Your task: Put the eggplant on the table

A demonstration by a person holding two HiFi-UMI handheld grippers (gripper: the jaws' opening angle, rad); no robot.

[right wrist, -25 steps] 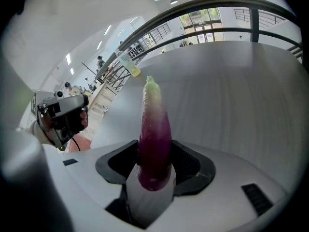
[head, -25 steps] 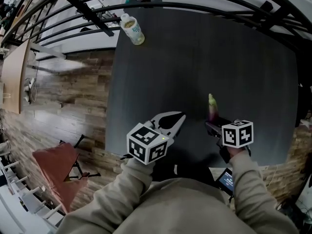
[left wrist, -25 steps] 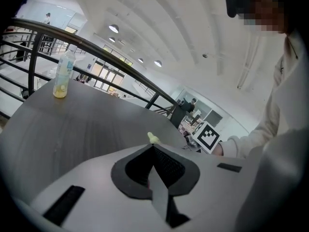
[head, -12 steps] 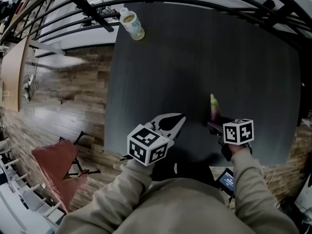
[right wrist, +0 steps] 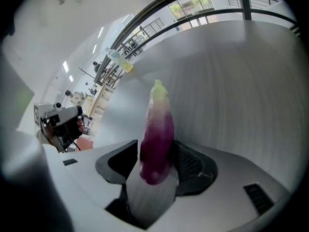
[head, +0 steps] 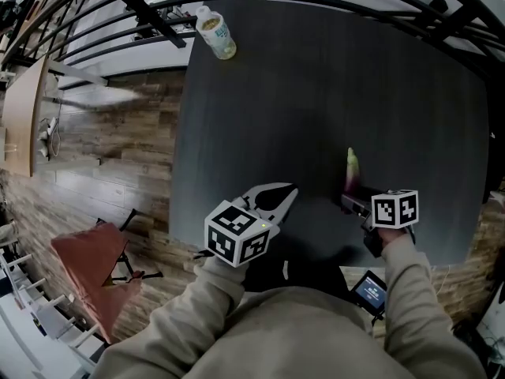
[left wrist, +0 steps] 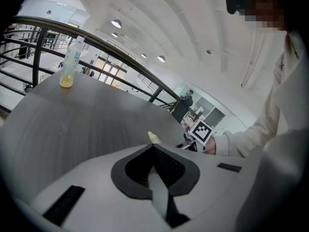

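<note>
A purple eggplant (head: pixel 352 174) with a pale green tip stands nearly upright over the dark table (head: pixel 316 93), near its front right. My right gripper (head: pixel 353 202) is shut on its lower end. In the right gripper view the eggplant (right wrist: pixel 157 129) fills the gap between the pads of the right gripper (right wrist: pixel 157 156). My left gripper (head: pixel 286 194) hovers at the table's front edge, left of the eggplant, shut with nothing in it. In the left gripper view, the left gripper's (left wrist: pixel 153 147) pads meet, and the eggplant's green tip (left wrist: pixel 153 137) peeks just beyond them.
A plastic bottle (head: pixel 215 35) with yellowish liquid stands at the table's far left corner, by a dark railing (head: pixel 150 14). Wooden floor (head: pixel 118 148) and a red chair (head: pixel 91 271) lie left of the table. A small screen (head: pixel 369 290) hangs below my right arm.
My right gripper, with the eggplant in it, has shifted a little to the right and lower. The left gripper stays about where it was, still shut.
</note>
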